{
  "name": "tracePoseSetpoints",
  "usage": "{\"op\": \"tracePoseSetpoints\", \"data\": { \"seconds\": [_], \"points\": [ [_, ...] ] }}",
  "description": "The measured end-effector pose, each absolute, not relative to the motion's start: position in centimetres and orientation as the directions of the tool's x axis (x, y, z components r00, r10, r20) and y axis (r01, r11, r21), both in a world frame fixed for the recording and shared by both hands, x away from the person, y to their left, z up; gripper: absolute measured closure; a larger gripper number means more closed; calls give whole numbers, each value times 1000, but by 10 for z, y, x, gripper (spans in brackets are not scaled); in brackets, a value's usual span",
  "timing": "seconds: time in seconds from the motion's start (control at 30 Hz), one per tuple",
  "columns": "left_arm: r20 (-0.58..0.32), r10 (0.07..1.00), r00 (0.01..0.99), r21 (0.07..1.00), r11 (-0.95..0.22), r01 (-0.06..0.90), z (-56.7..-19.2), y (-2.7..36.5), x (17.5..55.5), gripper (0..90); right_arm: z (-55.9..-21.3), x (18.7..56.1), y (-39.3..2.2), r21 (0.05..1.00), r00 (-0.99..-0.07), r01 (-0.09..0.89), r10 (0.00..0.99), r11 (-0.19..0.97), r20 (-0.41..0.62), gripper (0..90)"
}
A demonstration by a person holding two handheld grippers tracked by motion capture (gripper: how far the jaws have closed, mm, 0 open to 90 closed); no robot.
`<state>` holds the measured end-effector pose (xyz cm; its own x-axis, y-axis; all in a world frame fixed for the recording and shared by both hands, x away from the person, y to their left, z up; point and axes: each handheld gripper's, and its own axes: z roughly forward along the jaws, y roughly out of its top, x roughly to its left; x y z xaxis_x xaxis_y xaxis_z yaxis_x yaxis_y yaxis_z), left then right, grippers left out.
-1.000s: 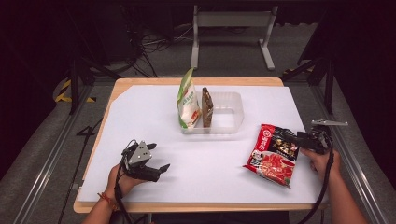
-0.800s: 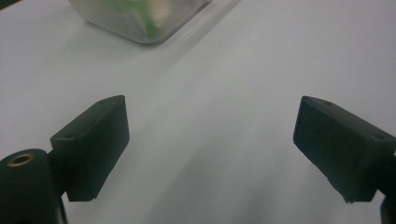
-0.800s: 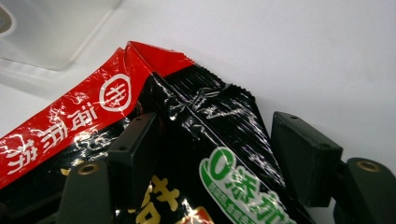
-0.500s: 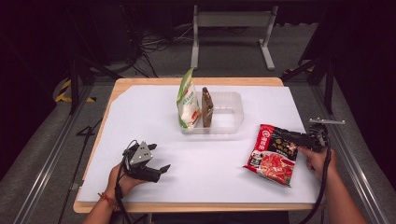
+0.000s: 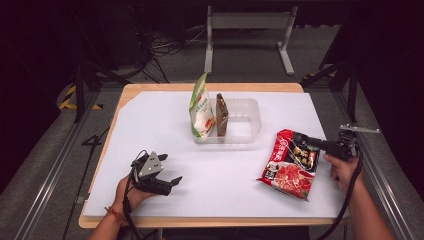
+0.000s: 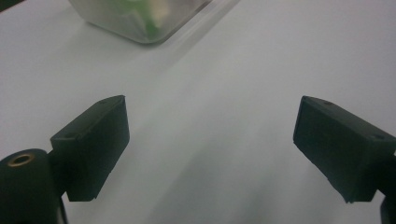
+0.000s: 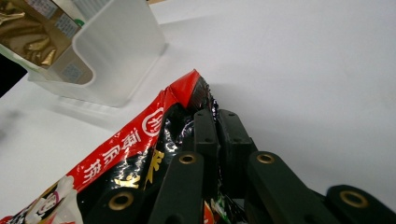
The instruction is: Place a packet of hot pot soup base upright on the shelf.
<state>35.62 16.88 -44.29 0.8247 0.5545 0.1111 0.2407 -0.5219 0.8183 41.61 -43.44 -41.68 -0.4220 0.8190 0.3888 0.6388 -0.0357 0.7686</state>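
Clamping the noodle packet [image 7: 140, 140], right tongs [image 7: 217, 116] seemingly hide its edge.

left hand-held gripper [image 5: 172, 181]: held low in the person's left hand [image 5: 131, 192], jaws spread wide apart, nothing between them | right hand-held gripper [image 5: 304, 141]: held in the right hand [image 5: 341, 167], forearm reaching in from below, jaws just closed, pads pinched together on a red packet's [image 5: 292, 165] edge

Your red noodle packet [image 5: 290, 165] lies flat on the white table [image 5: 150, 130] near the right edge, its top edge crinkled and pinched up.
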Motion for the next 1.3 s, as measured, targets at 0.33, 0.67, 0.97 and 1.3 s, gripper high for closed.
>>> {"op": "tracePoseSetpoints", "data": {
  "seconds": [0.33,0.67,0.97,1.3],
  "points": [
    [107,557,823,820,-518,244,-443,169,356,114,-394,406,-422,824,-472,566,806,-34,357,883],
    [105,556,825,821,-516,244,-442,166,355,113,-358,392,-399,867,-545,498,774,-11,323,887],
    [101,560,823,825,-509,245,-441,166,355,114,-332,379,-377,898,-593,441,755,16,278,891],
    [94,563,821,831,-498,246,-441,167,355,114,-302,363,-345,921,-667,386,707,56,237,892]
  ]
}}
